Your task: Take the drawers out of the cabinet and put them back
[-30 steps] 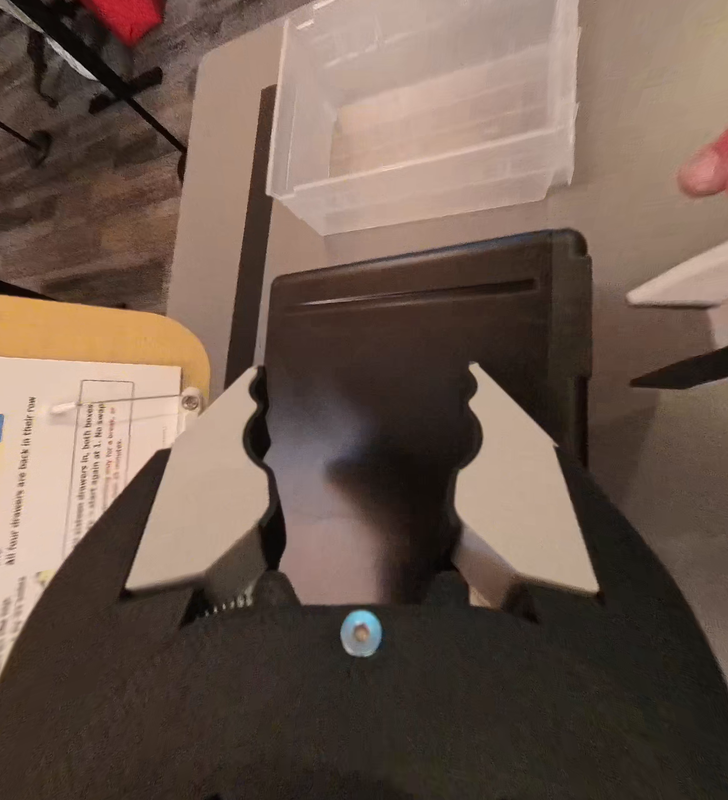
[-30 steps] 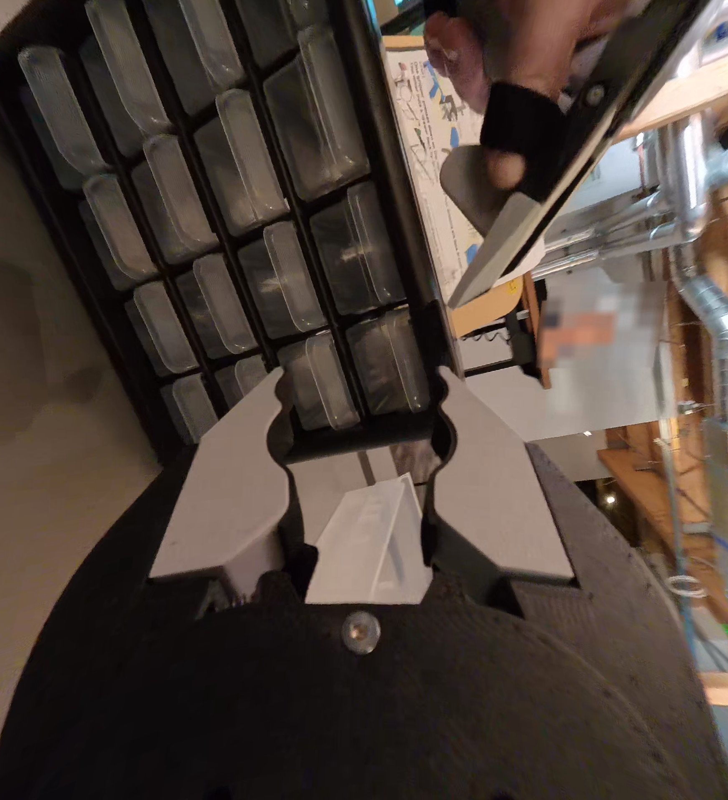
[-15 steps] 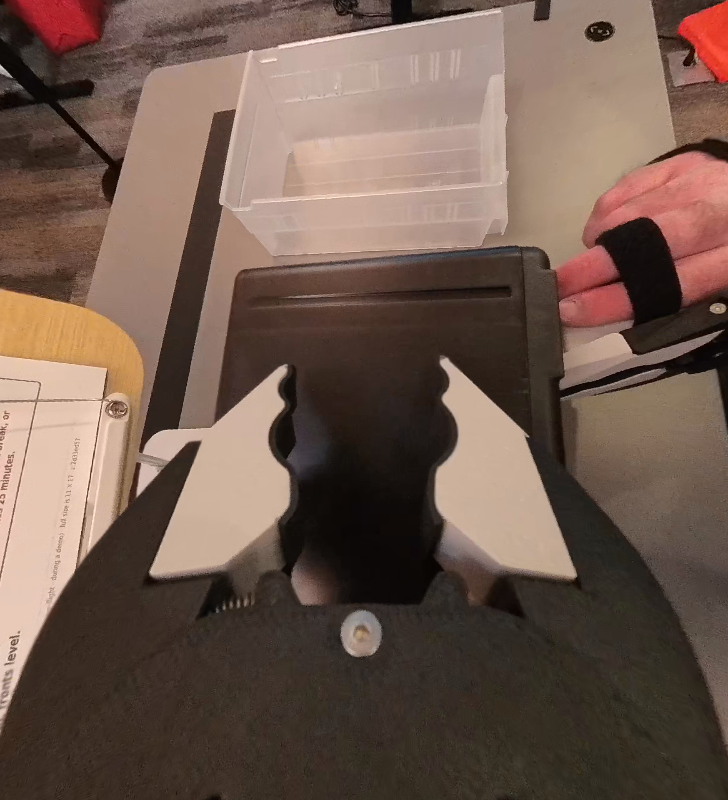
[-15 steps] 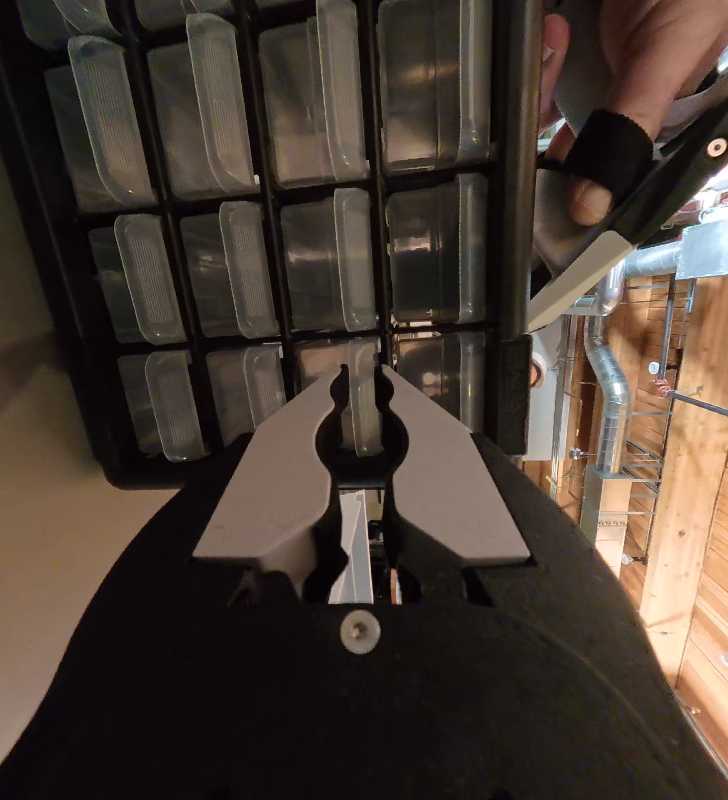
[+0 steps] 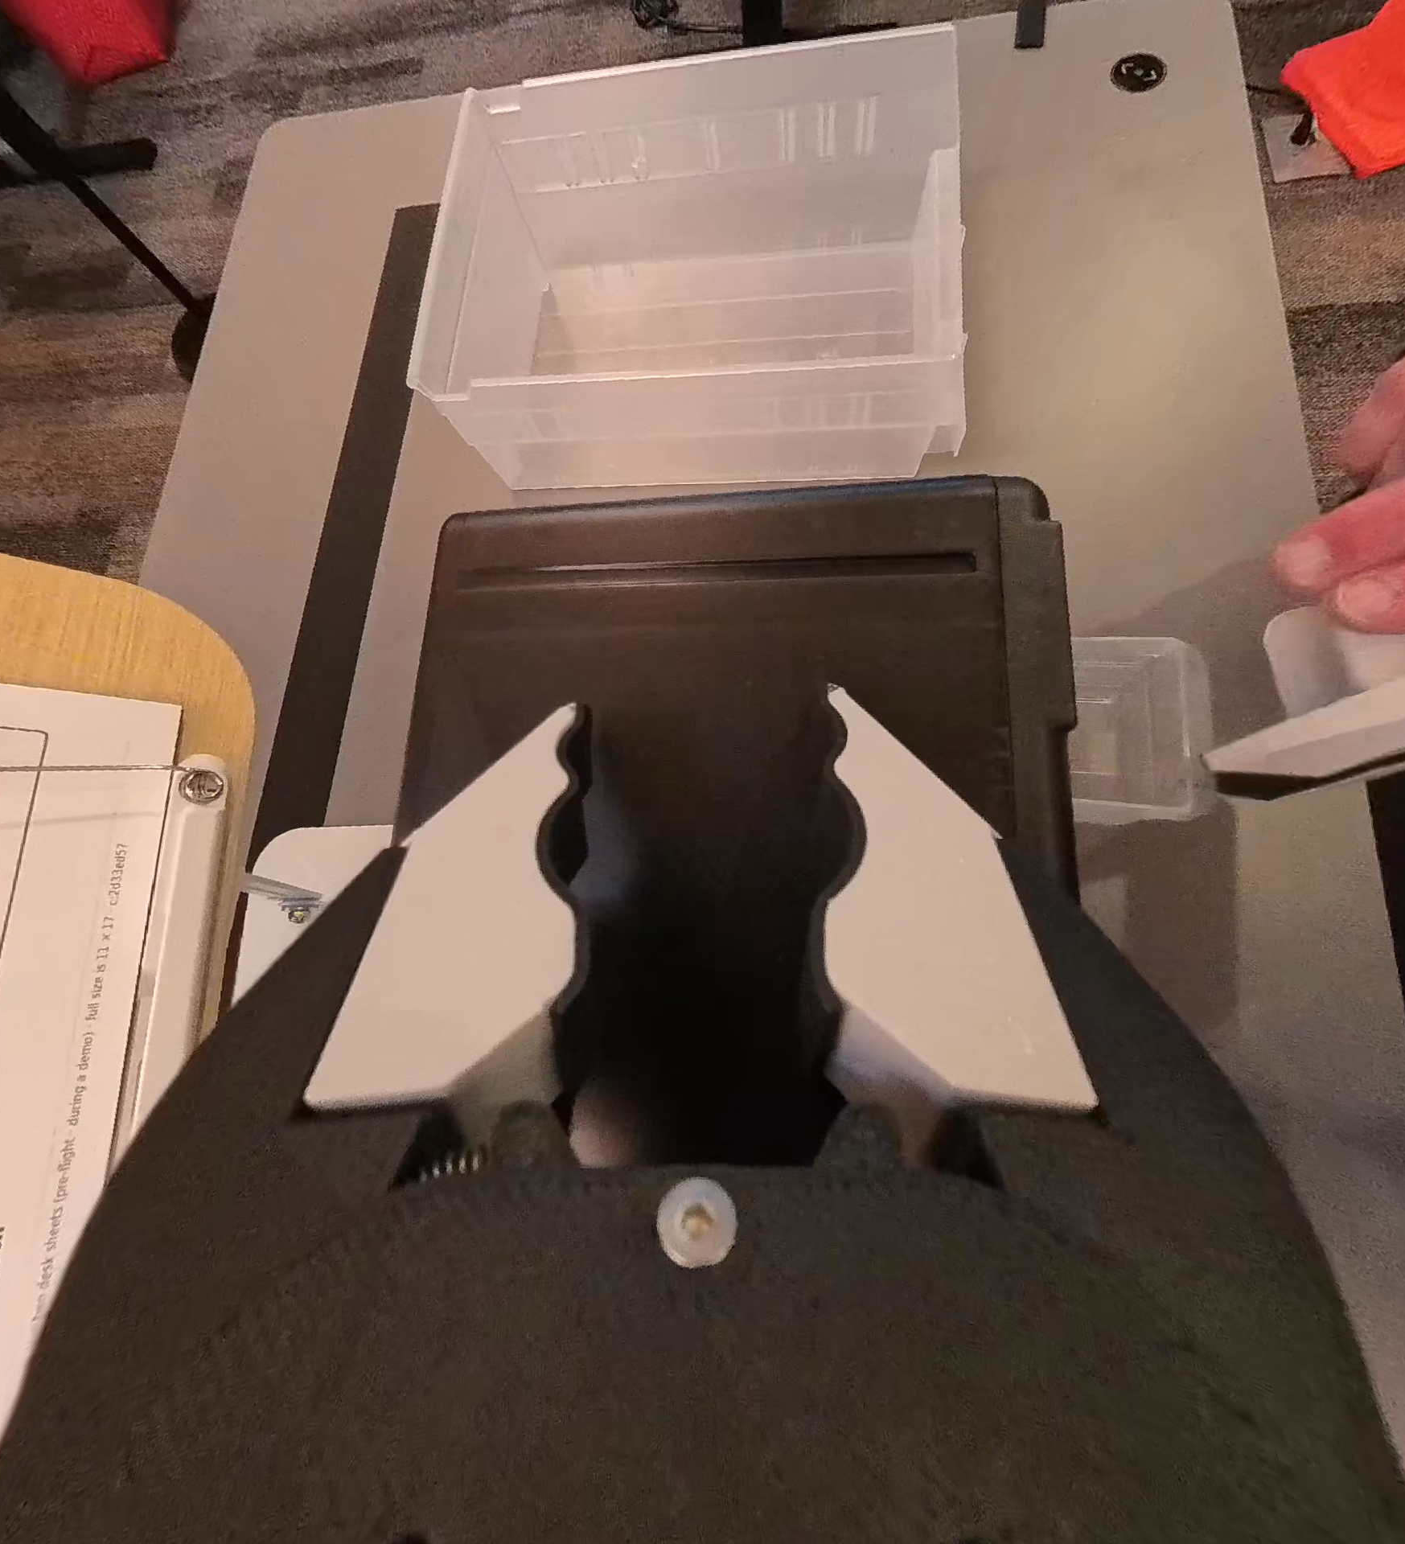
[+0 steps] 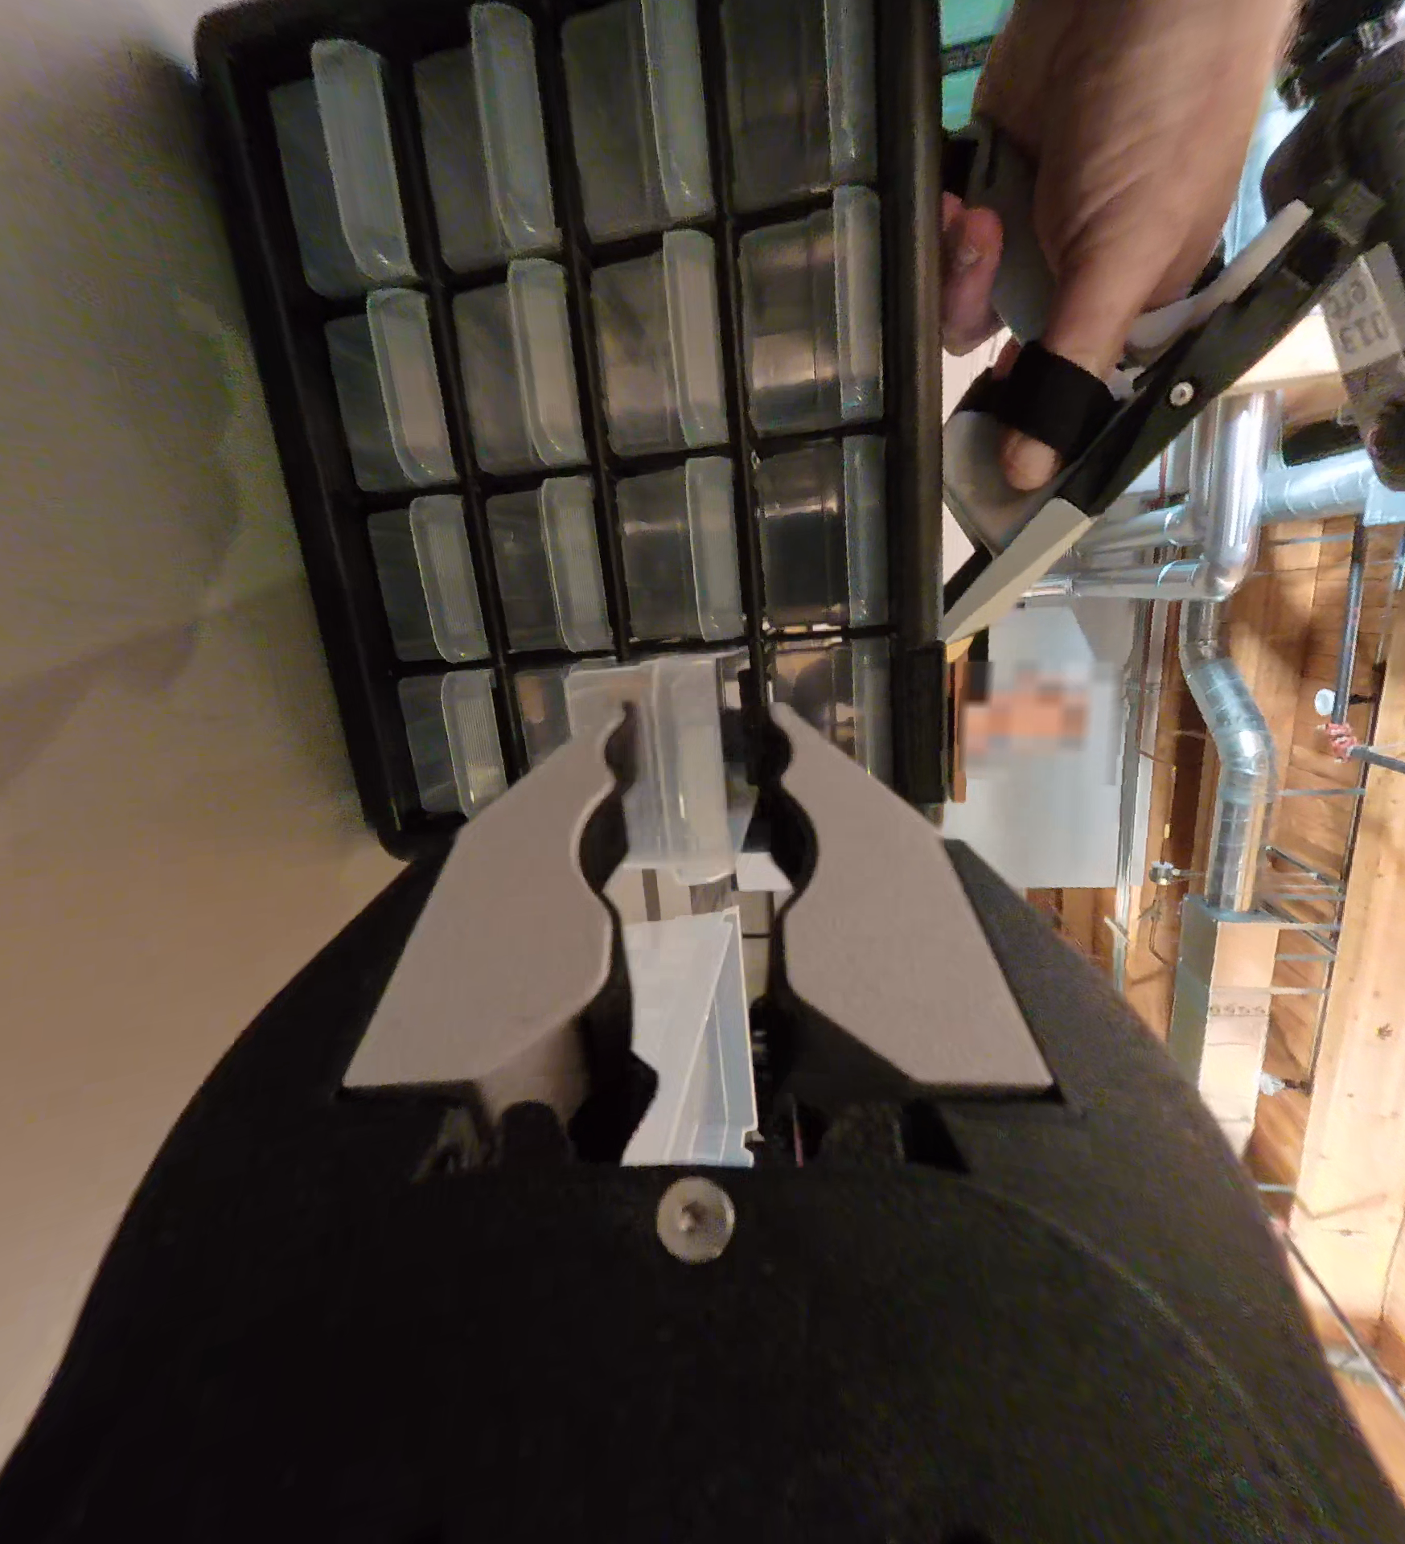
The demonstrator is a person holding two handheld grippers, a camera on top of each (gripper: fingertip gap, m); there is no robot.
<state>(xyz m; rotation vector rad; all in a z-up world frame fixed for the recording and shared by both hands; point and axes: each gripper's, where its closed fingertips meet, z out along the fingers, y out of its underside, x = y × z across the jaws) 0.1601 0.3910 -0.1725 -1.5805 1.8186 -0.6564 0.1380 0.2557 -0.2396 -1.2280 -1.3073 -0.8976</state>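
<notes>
Right tool (image 6: 703,744): half a second ago its jaws were nearly together on the handle of a drawer seated in the cabinet's row nearest the desk. Now the jaws stand wider, and a small clear drawer (image 6: 682,777) sticks out of the cabinet (image 6: 582,401) toward the camera, lying between the fingers. Whether the pads actually press on it cannot be told. In the left wrist view the same drawer (image 5: 1137,735) juts out of the cabinet's (image 5: 732,668) right-hand face, front end pointing right, long axis across the desk (image 5: 1142,334). There the right tool (image 5: 1217,773) has one pale finger tip at the drawer's front; earlier that tool and its hand (image 5: 1384,535) were right against the cabinet's edge, with no drawer showing.

Left tool (image 5: 703,718): jaws moderately wide, nothing between them, held above the cabinet's black top, much as before. Seen from the right wrist view, it (image 6: 962,618) sits at the cabinet's top edge with the person's other hand (image 6: 1100,192) on its grip.

Other drawers are seated in their slots. A large clear bin (image 5: 707,276) sits on the desk just beyond the cabinet, open side up. A printed sheet (image 5: 22,961) lies on a wooden surface (image 5: 89,627) at left.
</notes>
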